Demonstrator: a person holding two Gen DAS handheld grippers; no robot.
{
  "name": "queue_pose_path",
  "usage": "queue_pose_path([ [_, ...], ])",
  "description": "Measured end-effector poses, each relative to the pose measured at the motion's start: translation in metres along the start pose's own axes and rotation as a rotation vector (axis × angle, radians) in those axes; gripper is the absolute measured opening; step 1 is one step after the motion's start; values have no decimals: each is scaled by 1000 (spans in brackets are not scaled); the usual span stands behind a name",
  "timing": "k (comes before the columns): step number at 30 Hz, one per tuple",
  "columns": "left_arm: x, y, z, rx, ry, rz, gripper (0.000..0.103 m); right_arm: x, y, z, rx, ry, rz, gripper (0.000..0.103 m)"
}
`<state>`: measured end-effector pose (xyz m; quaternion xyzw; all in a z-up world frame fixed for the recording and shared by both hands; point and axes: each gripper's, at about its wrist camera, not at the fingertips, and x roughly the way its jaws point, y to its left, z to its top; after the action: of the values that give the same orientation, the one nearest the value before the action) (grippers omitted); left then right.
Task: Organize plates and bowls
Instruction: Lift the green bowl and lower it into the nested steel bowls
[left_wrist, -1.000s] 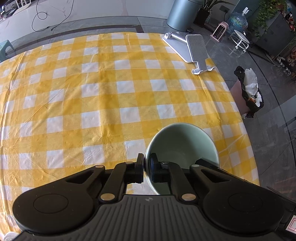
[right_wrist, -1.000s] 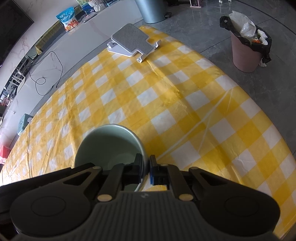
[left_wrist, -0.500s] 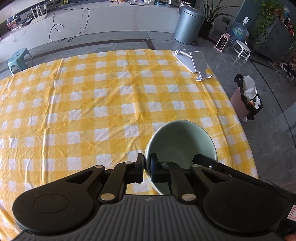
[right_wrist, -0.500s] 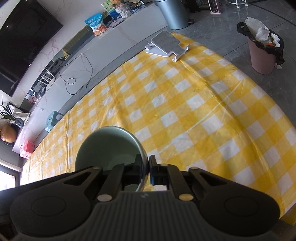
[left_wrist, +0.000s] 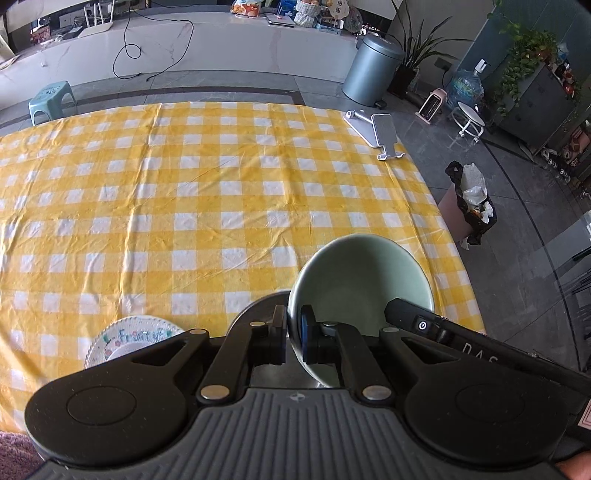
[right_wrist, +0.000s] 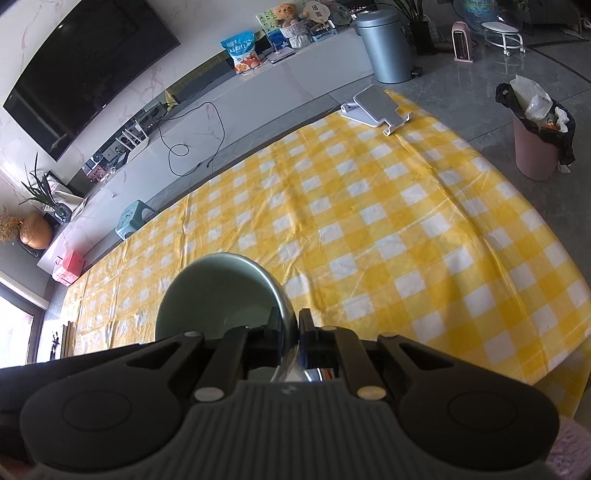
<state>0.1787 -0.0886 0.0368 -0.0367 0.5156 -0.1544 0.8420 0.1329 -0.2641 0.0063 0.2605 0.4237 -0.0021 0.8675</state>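
Note:
A pale green bowl (left_wrist: 356, 280) is held in the air above the yellow checked tablecloth (left_wrist: 207, 192). My left gripper (left_wrist: 293, 334) is shut on its left rim. My right gripper (right_wrist: 294, 336) is shut on its right rim; the bowl (right_wrist: 218, 295) shows to the left of those fingers. The right gripper's black body (left_wrist: 443, 332) shows past the bowl in the left wrist view. A white plate with coloured lettering (left_wrist: 133, 339) lies on the cloth at lower left, partly hidden by the left gripper.
A white and grey tablet stand (left_wrist: 376, 131) lies at the table's far right corner, also in the right wrist view (right_wrist: 376, 107). A pink waste bin with a black bag (right_wrist: 535, 147) stands on the floor to the right. The table's right edge (right_wrist: 554, 258) is close.
Both grippers have lifted the bowl higher and drawn back, so more of the table and room shows. The white plate has come into the left wrist view.

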Motion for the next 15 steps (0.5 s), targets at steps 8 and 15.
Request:
queue_pose_path([
  [8,-10,14,-38,-30,-55,5,7,-6,3,-40,13,11,5,6],
  [15,-4,24,-55,-54,-79,22,7,4,8,-52,-15,34,-19,5],
])
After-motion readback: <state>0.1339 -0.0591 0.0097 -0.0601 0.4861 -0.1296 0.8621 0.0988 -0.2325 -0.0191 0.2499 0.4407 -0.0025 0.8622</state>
